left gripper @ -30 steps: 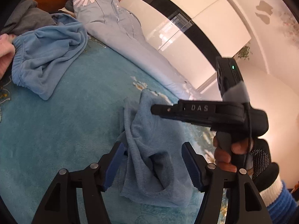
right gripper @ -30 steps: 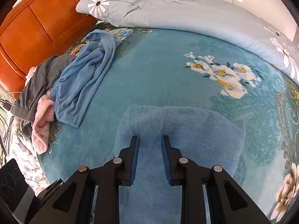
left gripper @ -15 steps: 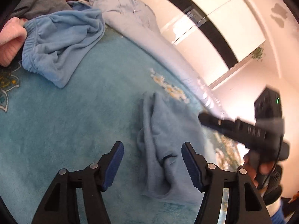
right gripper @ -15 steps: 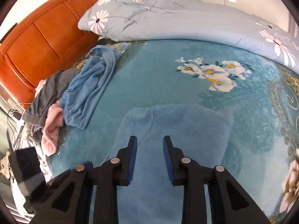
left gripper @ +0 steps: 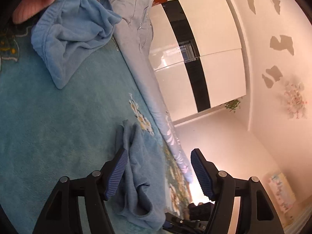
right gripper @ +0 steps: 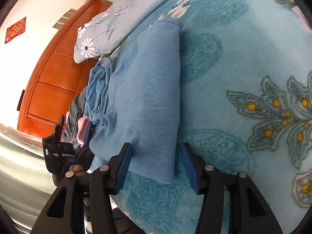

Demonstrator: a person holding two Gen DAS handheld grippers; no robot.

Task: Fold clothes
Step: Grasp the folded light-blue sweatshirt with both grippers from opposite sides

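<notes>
- Left gripper (left gripper: 159,172): jaws spread wide, nothing between the ribbed blue pads (left gripper: 117,172). The left pad sits just beside the edge of the folded blue garment (left gripper: 140,175); contact cannot be confirmed.
- Right gripper (right gripper: 156,164): jaws likewise wide apart and holding nothing. The near hem of the folded blue garment (right gripper: 148,101) lies between the two fingers, on the bed.
- Folded blue garment: a fleecy light-blue piece lying on the teal floral blanket (right gripper: 243,58), laid in a long band running from near to far in the right wrist view. In the left wrist view it looks bunched, with an open pocket of cloth at its near end.
- Unfolded pile: a second blue garment (left gripper: 72,35) lies crumpled at the far left of the blanket, well apart from the folded one. A pink garment (left gripper: 33,3) and a grey garment (right gripper: 75,113) lie against it.
- Bedding: a pale blue duvet (left gripper: 136,29) printed with white daisies runs along the blanket's far edge.
- Surroundings: an orange wooden headboard (right gripper: 52,81) stands behind the pile; a white wardrobe (left gripper: 210,54) with a black vertical stripe faces the bed.
- Writing: a red square wall hanging (right gripper: 16,30) bears a gold figure, too small to read. No brand or label is legible on either gripper in these views.
- The left gripper's body (right gripper: 58,148) shows at the near left of the right wrist view, beside the blanket's edge.
</notes>
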